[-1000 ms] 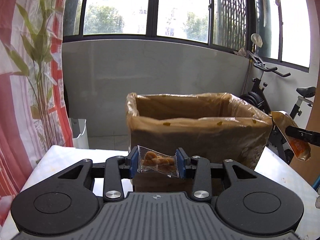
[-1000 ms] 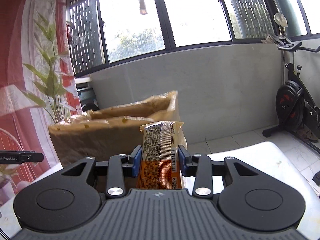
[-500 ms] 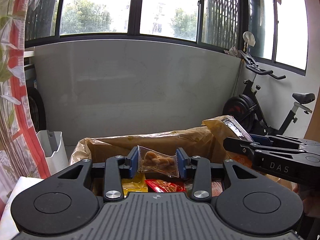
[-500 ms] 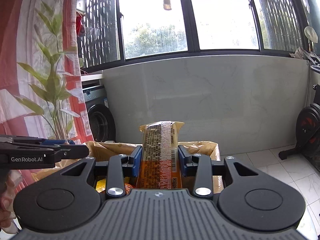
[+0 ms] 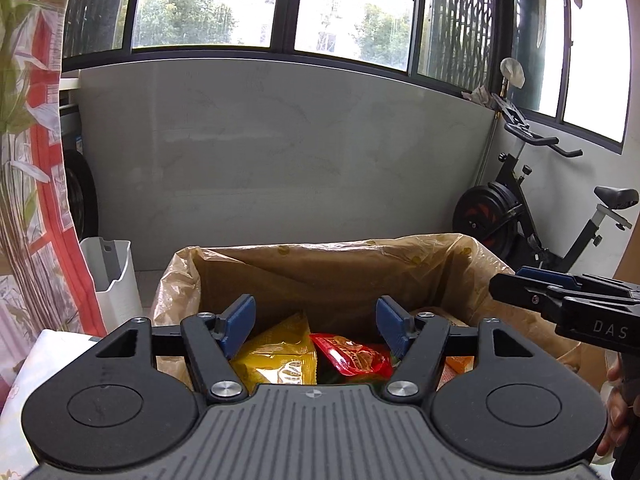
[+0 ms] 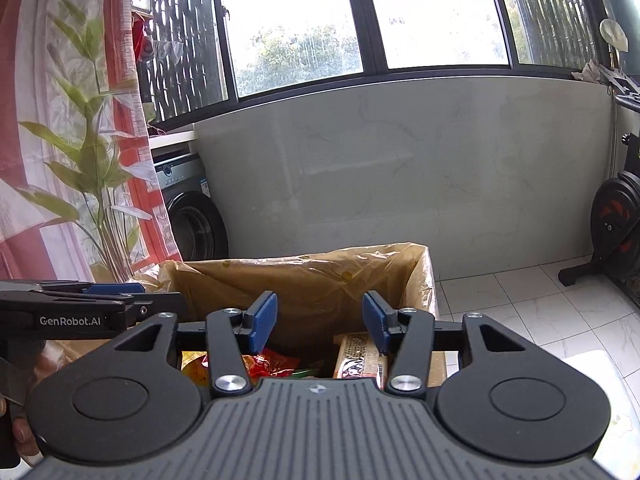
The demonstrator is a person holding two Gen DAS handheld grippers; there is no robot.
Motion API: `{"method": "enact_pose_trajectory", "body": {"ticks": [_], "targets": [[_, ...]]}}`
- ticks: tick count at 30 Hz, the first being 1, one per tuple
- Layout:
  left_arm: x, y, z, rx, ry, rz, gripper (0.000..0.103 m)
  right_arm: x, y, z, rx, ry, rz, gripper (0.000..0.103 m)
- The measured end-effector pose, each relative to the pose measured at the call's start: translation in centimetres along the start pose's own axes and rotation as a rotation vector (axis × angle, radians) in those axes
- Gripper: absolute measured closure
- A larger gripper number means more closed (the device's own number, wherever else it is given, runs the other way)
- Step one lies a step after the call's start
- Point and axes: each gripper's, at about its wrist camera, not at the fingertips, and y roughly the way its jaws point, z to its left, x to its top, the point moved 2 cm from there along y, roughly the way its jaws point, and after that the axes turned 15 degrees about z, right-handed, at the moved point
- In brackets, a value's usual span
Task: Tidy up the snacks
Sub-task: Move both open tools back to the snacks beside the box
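Two grippers are hovering side by side over one cardboard box [image 5: 336,272] w/ a tan plastic liner, both pointing into it.

Left gripper [image 5: 316,322]: jaws are spreading apart, blue pads well separated, nothing pinched btwn them. Below its pads, inside the box, one yellow snack bag [image 5: 276,360] is lying on the left and one red snack packet [image 5: 352,356] is sitting just beside it on the right, touching; an orange pack [image 5: 460,364] is peeking out further right, mostly hidden.

Right gripper [image 6: 318,322]: jaws are also opening, pads apart, gripping nothing. One long printed snack bar [image 6: 360,354] is lying in the box below, near the right pad but not touched by it. Yellow and red packs are showing at the box's left side in this view too.

Room, L to R: one red-and-white leaf-print curtain [image 6: 72,120], one washing machine [image 6: 192,208], one white bin [image 5: 110,276], one exercise bike [image 5: 532,216]. A hand [image 5: 616,408] is showing at the frame edge, holding the right gripper's handle.
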Motion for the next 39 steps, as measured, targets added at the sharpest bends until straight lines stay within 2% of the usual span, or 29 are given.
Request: {"method": "enact_pose_trajectory", "body": {"ticks": [6,13,19,25,31,32,34,39], "targets": [[-2.2,-4.3,2.2,0.032,0.006,-0.042,0.034,-1.4,-3.2,0.3,0.006,-0.061,-0.074,0.052],[-6.2,-9.3,4.2,0.108,0.007,-0.089,0.034,-5.3,-6.7,-0.6,-0.002,-0.079,-0.147,0.052],[-10.8,-11.6,5.8,0.141,-0.097,-0.097,0.034,-9.2,-8.1,-2.1,-0.034,-0.035,-0.16,0.052],[-15.2,-11.4,7.1,0.177,-0.226,-0.044,0.034,-15.1,-5.8,-3.4,-0.097,0.023,-0.01,0.052],[-18.6,-10.7,7.0,0.206,-0.255,0.026,0.034,-20.8,-3.4,-3.1,-0.156,0.146,0.211,0.051],[-18.9,-10.6,7.0,0.203,-0.264,0.033,0.034,-21.5,-3.2,-3.0,-0.176,0.178,0.243,0.05],[-19.5,-10.3,7.0,0.19,-0.279,0.052,0.034,-22.5,-2.9,-3.0,-0.183,0.232,0.282,0.038],[-20.3,-9.7,6.4,0.182,-0.269,0.081,0.034,-23.4,-1.9,-2.5,-0.206,0.245,0.33,0.035]]}}
